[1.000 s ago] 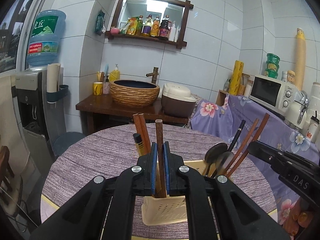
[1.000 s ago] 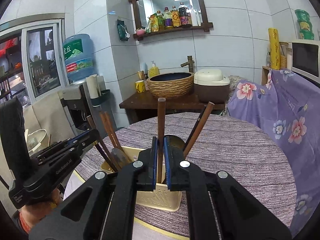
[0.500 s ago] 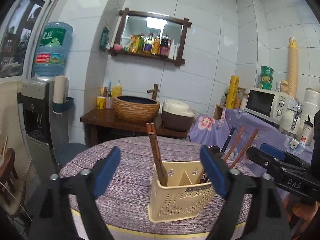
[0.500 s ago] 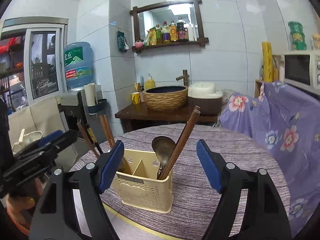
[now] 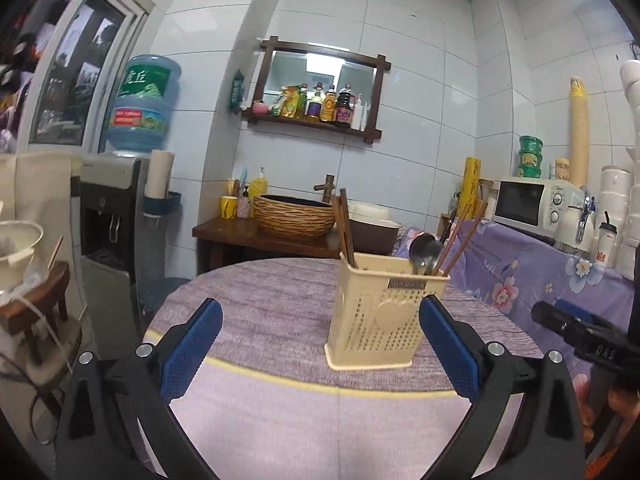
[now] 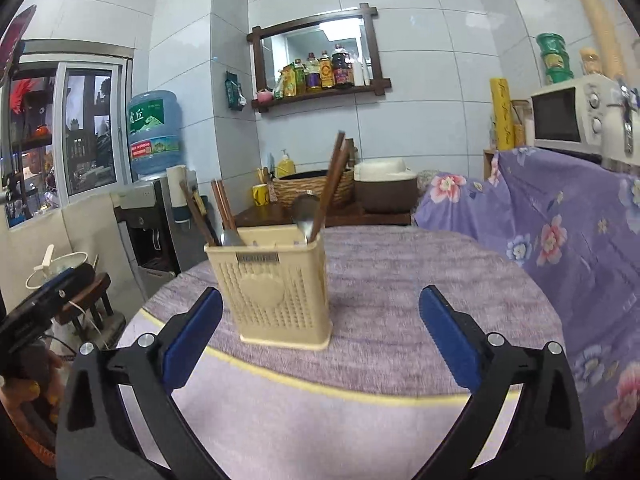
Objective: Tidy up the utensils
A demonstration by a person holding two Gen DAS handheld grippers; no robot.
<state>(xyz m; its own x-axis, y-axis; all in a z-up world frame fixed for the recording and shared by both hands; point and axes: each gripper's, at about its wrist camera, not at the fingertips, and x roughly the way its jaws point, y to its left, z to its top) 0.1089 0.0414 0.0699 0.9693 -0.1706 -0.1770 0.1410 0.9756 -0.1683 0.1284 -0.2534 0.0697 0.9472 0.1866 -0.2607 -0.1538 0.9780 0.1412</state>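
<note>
A cream perforated utensil holder (image 5: 384, 312) stands on the round purple table (image 5: 260, 304). It holds brown chopsticks (image 5: 346, 228) in its left compartment, and metal spoons (image 5: 426, 246) with more chopsticks in its right. My left gripper (image 5: 320, 344) is open and empty, in front of the holder and apart from it. In the right wrist view the holder (image 6: 276, 284) shows chopsticks (image 6: 330, 184) and spoons. My right gripper (image 6: 320, 340) is open and empty, in front of the holder. Each gripper shows at the edge of the other's view.
A water dispenser (image 5: 112, 216) and a small wooden stool (image 5: 36, 304) stand left of the table. A side table with a woven basin (image 5: 294, 216) is behind it. A counter with floral cloth (image 5: 540, 264) and a microwave (image 5: 528, 204) is at the right.
Both grippers let go of the chopsticks they held in the holder, opened wide and pulled back and down from the holder. The chopsticks now stand in the holder.
</note>
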